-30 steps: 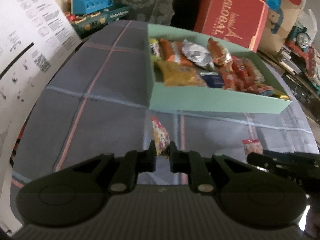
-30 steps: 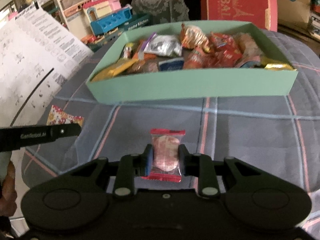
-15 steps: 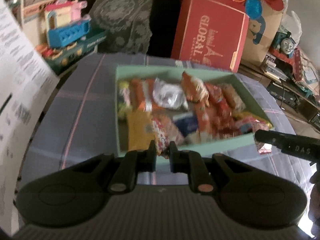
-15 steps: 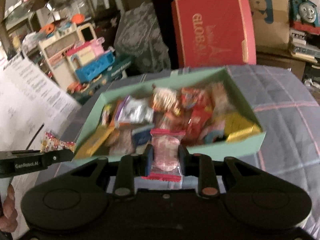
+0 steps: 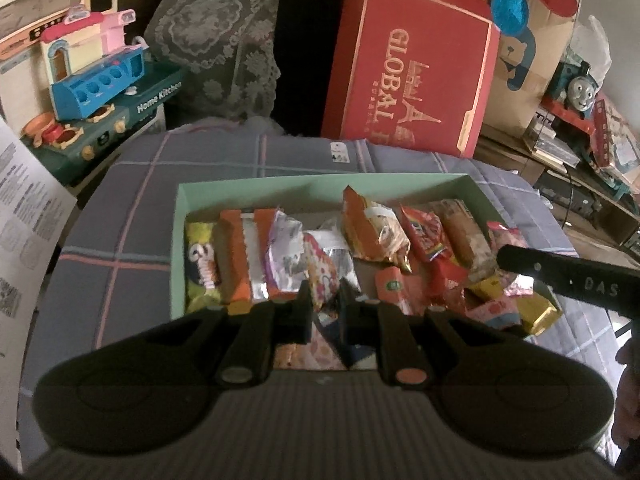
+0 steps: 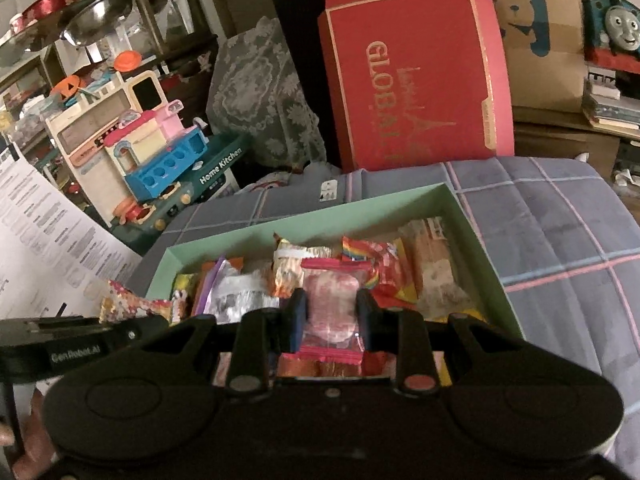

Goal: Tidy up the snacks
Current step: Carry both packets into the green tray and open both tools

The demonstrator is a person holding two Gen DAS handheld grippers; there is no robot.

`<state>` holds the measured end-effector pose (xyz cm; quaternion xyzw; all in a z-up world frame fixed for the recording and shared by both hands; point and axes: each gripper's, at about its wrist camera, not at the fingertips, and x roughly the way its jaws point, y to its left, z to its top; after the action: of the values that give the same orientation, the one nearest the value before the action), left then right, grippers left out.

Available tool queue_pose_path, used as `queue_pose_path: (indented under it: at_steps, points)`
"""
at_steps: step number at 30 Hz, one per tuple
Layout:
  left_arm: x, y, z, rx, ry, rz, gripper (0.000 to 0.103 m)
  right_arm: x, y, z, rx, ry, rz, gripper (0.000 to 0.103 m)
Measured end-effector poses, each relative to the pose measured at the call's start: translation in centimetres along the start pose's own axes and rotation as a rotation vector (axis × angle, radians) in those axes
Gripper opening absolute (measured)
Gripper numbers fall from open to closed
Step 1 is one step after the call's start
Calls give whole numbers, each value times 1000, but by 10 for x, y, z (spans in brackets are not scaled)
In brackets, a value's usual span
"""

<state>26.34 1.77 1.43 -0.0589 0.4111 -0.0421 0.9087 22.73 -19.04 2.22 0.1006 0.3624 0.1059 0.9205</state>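
A pale green open box (image 5: 179, 240) (image 6: 476, 236) full of several snack packets lies on the grey checked cloth. My left gripper (image 5: 323, 294) is shut on a thin floral packet (image 5: 320, 270), held over the box's near left part. My right gripper (image 6: 330, 312) is shut on a clear packet with red ends and a pink sweet (image 6: 330, 304), held over the box's near edge. In the left wrist view the right gripper's finger (image 5: 560, 276) reaches in from the right. In the right wrist view the left gripper (image 6: 108, 318) with its floral packet (image 6: 132, 306) shows at the left.
A red "GLOBAL" box (image 5: 408, 68) stands behind the cloth, with a cardboard box (image 6: 540, 32) and toy train (image 5: 580, 84) to the right. A toy kitchen set (image 5: 100, 92) and a printed sheet (image 5: 20, 208) stand at the left. A hand (image 6: 24, 440) shows at lower left.
Both grippers have risen and moved forward from above the cloth to over the green box, each still carrying its packet.
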Motion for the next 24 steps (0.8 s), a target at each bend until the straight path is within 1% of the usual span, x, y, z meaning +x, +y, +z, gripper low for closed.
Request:
queue_pose_path:
  at_steps: [3, 4, 5, 6, 7, 8, 9, 10, 11, 17, 24]
  points:
    - [12, -1, 6, 5, 6, 6, 12, 15, 1, 7, 6, 8, -5, 27]
    - [17, -2, 9, 2, 9, 12, 15, 20, 3, 9, 9, 10, -8, 28]
    - [22, -1, 10, -3, 11, 26, 25, 24, 3, 11, 11, 10, -11, 29]
    - [25, -1, 11, -7, 15, 40, 53, 28, 3, 12, 14, 8, -17, 34]
    - [28, 0, 11, -12, 14, 55, 67, 31, 3, 12, 17, 12, -20, 57]
    - [29, 0, 11, -15, 0, 75, 86, 34, 3, 12, 24, 15, -21, 73]
    - [29, 0, 10, -14, -10, 93, 97, 35, 2, 12, 30, 8, -21, 99]
    - [28, 1, 8, -12, -14, 106, 100, 35, 3, 11, 32, 0, -20, 103]
    - [28, 1, 7, -11, -14, 115, 103, 35, 3, 10, 30, -3, -21, 103]
    - [27, 4, -2, -20, 15, 131, 103, 35, 6, -1, 26, 42, -29, 103]
    - [7, -5, -13, 7, 17, 142, 103, 14, 10, -14, 15, 65, -31, 103]
